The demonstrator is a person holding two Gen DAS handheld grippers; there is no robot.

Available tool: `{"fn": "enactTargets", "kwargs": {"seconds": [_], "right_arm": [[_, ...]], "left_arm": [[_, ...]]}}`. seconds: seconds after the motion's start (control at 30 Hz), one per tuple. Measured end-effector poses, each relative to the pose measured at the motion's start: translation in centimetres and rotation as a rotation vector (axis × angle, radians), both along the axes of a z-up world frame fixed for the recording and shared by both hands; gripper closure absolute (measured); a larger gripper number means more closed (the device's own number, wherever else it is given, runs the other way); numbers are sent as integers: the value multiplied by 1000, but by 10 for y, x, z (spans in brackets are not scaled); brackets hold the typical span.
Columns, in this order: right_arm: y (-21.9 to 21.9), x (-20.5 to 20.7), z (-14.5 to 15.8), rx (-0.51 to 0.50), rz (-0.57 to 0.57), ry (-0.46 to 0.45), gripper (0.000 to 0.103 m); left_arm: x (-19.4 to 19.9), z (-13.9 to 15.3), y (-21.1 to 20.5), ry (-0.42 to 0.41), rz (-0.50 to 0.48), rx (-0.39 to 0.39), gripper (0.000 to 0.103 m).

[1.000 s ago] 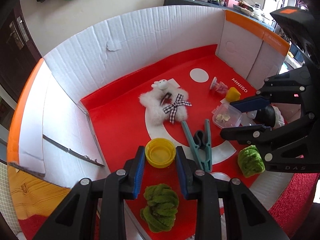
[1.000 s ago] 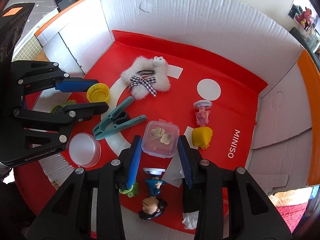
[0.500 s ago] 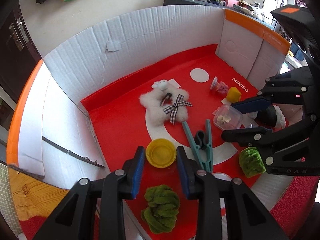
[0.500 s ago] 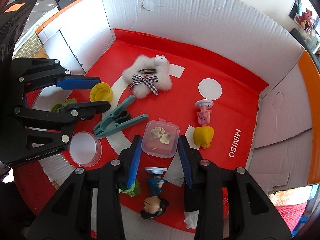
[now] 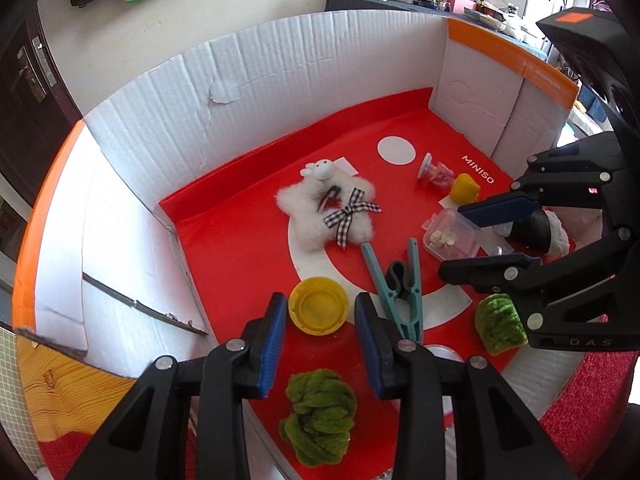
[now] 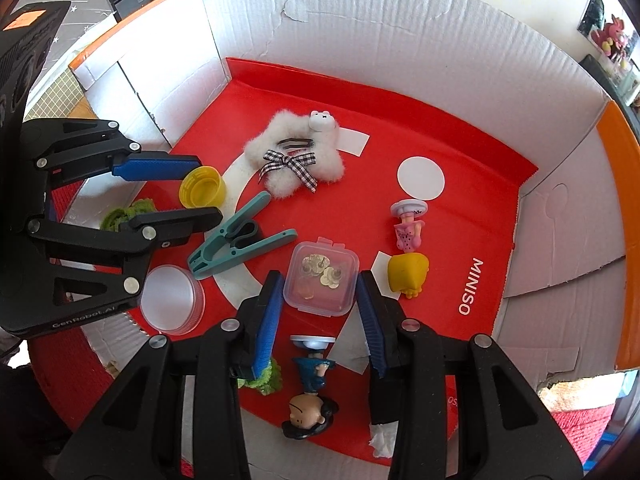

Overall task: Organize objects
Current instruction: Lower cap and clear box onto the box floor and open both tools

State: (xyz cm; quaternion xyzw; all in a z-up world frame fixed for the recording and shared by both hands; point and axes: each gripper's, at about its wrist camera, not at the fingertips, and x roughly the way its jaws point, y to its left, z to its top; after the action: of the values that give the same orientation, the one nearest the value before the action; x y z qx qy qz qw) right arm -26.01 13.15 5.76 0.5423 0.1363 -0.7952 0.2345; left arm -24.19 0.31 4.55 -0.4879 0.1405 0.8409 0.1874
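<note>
two hand-held grippers reached into a cardboard box (image 6: pixel 360 12) with white walls and a red floor printed with a white ring. small things lay scattered loose on that floor, not grouped, so the organizing looked barely begun, with nearly everything left to sort.

near the middle lay a fluffy white plush (image 6: pixel 298 156) with a checked bow, and just in front of it a teal clothes peg (image 6: pixel 236 242). to the right, a small pink figure (image 6: pixel 408 224) lay near a yellow toy (image 6: pixel 408 274). a round clear lid (image 6: pixel 170 300) sat near the front left, a cartoon boy figure (image 6: pixel 310 396) lay at the front, and green fuzzy clumps (image 5: pixel 320 416) sat along the near edge.

the left hand-held gripper (image 5: pixel 320 340) was open, its blue pads spread on either side of a yellow bottle cap (image 5: pixel 318 310) that rested on the floor just ahead of the tips. whether a pad touched the cap could not be told; it was not squeezed.

the right hand-held gripper (image 6: pixel 318 318) was also open, its pads either side of a small clear lidded container (image 6: pixel 322 278) holding gold-coloured bits. the container sat on the floor between the tips, with a gap visible on each side, so it was not yet gripped.
</note>
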Motion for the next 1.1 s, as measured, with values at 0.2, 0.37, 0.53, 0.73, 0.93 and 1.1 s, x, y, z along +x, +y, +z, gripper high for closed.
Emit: {"fn": "enactTargets", "kwargs": {"seconds": [0.2,0.37,0.53,0.73,0.93,1.1], "right_arm": [[8,-3,-5,-3,1,-3,65],[8,-3,-4,-3,-1,-4,64],[9,-2,-2,-4,-5,-5,64],[9,0,0,-5,-2,-2,64],[10,2,2,-8,-5,-3,64],[12,6,5,-6,-8,3,64]], "left_arm": [[6,-1,0,3,-1,-1,64],[7,0,-1,2,0,1,64],[7,1,-2,1,0,4,64],[10,4,-7,-1,1,11,64],[13,5,-6,4,3,14,64],[13,8,-9,7,4,19,64]]}}
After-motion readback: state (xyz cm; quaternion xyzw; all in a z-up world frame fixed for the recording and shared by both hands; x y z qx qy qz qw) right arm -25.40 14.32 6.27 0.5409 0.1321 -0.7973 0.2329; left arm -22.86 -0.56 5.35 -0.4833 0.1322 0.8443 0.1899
